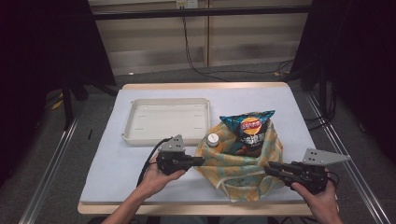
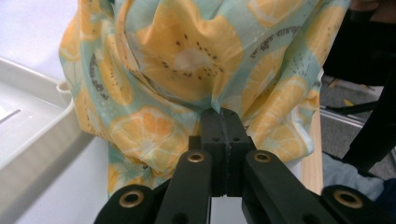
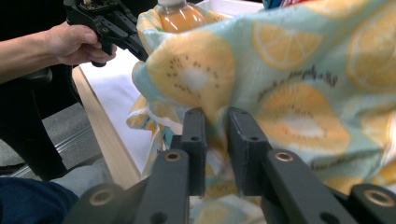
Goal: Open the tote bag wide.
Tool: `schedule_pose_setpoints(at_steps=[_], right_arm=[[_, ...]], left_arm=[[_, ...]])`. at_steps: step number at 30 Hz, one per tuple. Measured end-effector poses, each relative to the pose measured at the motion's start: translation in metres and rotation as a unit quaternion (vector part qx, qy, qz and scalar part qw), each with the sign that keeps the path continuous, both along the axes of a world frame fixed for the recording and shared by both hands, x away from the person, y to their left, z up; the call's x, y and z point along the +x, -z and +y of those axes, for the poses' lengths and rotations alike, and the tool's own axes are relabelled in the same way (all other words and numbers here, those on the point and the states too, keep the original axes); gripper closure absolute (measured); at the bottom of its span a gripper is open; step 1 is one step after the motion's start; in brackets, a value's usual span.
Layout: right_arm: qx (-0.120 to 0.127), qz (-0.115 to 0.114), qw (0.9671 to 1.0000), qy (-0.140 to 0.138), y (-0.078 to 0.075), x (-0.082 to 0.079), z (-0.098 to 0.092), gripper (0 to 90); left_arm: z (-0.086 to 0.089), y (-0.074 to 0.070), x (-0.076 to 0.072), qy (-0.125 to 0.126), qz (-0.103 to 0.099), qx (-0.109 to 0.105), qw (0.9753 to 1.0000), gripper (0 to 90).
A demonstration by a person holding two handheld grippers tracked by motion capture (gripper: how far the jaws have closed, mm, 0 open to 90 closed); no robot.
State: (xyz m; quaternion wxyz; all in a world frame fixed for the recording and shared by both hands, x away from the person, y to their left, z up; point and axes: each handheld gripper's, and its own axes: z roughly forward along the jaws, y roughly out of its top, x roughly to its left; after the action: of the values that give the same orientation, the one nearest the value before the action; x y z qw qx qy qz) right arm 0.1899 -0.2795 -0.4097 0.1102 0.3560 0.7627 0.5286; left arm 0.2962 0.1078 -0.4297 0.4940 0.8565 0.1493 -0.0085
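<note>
On the table, left gripper (image 2: 225, 113) pinches the fruit-print bag (image 2: 187, 60); right gripper (image 3: 216, 114) fingers narrowly apart.

Left claw (image 1: 200, 161), right claw (image 1: 268, 169): black jaws, brass-ringed pivots, grey three-cornered plates, black cables; forearms bare.

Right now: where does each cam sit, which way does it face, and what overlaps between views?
High view: above the person's side, facing forward and down on the table; both forearms, left gripper and right gripper show.
Left gripper view: rides the left gripper, looking along its jaws, closed on the fruit-print cloth bag; tray at left.
Right gripper view: rides the right gripper, jaws parted against the bag; the other hand farther off.
Shared: all three show the bag; high and right gripper views share the juice bottle.
</note>
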Motion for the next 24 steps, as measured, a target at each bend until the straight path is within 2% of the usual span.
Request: schedule_pose_setpoints(at_steps=[5,7,12,14,15,16,18,20,24], right_arm=[[0.007,0.015,0.9999,-0.005,0.008,-0.001,-0.003,90.0],[-0.003,0.021,0.9997,-0.007,0.011,-0.001,0.0,90.0],[-0.011,0.038,0.9992,-0.005,0.019,0.001,-0.001,90.0],[-0.025,0.044,0.9987,-0.003,0.023,0.002,-0.001,90.0],[-0.028,0.046,0.9985,-0.004,0.024,0.002,-0.001,90.0],[-0.027,0.051,0.9983,-0.003,0.027,0.003,-0.002,90.0],[-0.025,0.06,0.9979,-0.002,0.032,0.005,-0.004,90.0],[-0.023,0.066,0.9976,0.0,0.037,0.007,-0.007,90.0],[-0.027,0.075,0.9968,0.0,0.043,0.009,-0.008,90.0]], left_arm=[[-0.002,0.004,-0.002,0.009,0.001,0.016,0.9998,90.0],[-0.003,0.006,-0.002,0.008,0.008,0.011,0.9999,90.0],[-0.005,0.013,-0.002,0.013,0.009,0.027,0.9995,90.0],[-0.005,0.015,-0.001,0.016,0.01,0.038,0.9991,90.0],[-0.006,0.017,-0.001,0.014,0.013,0.037,0.9991,90.0],[-0.005,0.018,0.0,0.016,0.011,0.044,0.9988,90.0],[-0.005,0.022,0.002,0.016,0.025,0.036,0.9989,90.0],[-0.007,0.025,0.003,0.014,0.03,0.033,0.9989,90.0],[-0.012,0.03,0.006,0.02,0.029,0.047,0.9983,90.0]])
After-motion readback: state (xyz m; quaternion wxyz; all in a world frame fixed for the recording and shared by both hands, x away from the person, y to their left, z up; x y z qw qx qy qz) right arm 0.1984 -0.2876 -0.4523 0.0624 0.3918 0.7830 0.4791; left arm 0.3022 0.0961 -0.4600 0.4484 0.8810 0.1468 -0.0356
